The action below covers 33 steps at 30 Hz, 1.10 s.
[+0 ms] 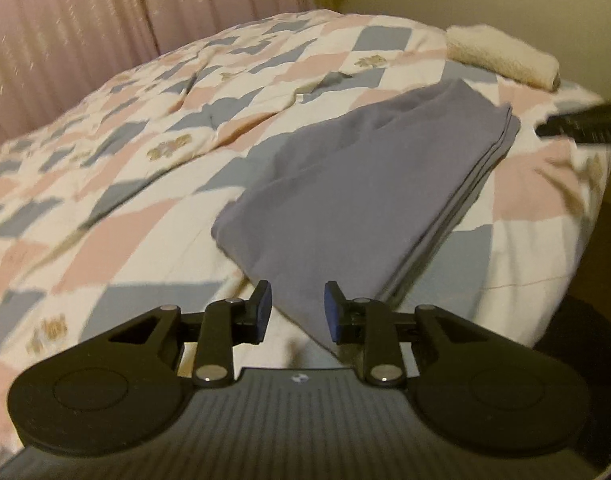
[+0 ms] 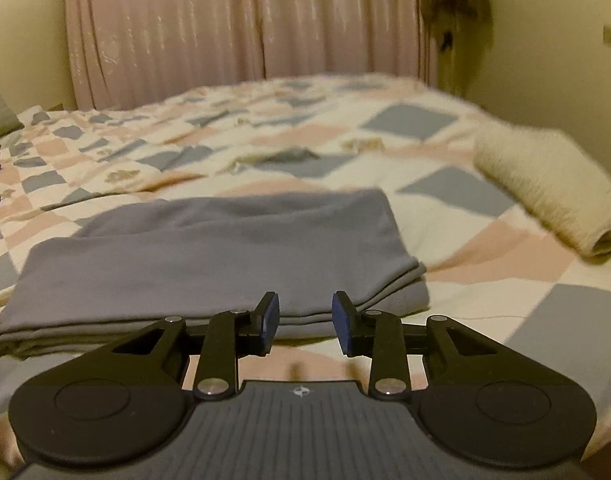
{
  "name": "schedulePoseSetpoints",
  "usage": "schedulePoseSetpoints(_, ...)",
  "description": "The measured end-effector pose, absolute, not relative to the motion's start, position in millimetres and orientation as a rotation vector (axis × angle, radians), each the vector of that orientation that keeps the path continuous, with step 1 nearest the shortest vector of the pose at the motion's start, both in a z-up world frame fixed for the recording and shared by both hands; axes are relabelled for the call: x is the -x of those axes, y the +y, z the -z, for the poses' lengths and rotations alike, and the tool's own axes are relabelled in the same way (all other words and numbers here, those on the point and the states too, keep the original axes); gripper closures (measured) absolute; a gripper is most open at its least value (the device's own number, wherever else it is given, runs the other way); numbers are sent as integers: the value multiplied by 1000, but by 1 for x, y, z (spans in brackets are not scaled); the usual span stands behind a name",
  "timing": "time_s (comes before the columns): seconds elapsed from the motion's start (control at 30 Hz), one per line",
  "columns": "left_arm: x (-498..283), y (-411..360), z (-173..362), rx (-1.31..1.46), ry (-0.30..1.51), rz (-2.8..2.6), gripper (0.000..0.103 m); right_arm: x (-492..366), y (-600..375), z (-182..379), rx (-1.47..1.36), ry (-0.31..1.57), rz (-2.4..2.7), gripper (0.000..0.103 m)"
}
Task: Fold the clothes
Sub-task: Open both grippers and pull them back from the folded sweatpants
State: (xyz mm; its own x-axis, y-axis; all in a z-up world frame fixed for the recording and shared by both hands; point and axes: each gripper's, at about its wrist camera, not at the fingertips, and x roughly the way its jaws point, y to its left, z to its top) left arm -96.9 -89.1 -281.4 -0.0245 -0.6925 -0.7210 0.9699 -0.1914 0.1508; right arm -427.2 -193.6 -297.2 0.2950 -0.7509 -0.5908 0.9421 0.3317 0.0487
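Dim warm yellowish indoor light; motion blur across both views; fisheye bending, dark vignette at corners.

Both views ride on hand-held tools and look forward and downward along the fingers, low and close over the bed [image 1: 125,184]. The left wrist view sits at the near edge of the bed and faces across it on a slant, with the folded grey cloth [image 1: 345,184] running away toward the upper right and the pink curtain [image 1: 105,12] at upper left. The right wrist view looks squarely across the bed at the curtain [image 2: 241,24], the cloth [image 2: 209,248] lying broadside just ahead. Both share the cloth, the rolled cream towel [image 1: 501,56] [image 2: 545,188], the quilt and the curtain.
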Motion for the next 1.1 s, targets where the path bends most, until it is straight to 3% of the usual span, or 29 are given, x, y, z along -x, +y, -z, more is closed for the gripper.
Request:
schedulePoseSetpoints(0.37, 135, -29, 274, -721, 496, 1649, 77, 427, -105, 267, -426, 559, 1258, 63)
schedulePoseSetpoints(0.63, 108, 5, 252, -618, 505, 1602, 74, 416, -51, 243, -354, 507, 1253, 58)
schedulePoseSetpoints(1.1, 50, -15, 281, -609, 708, 1493, 71, 333, -53, 295, -273, 659, 1073, 53)
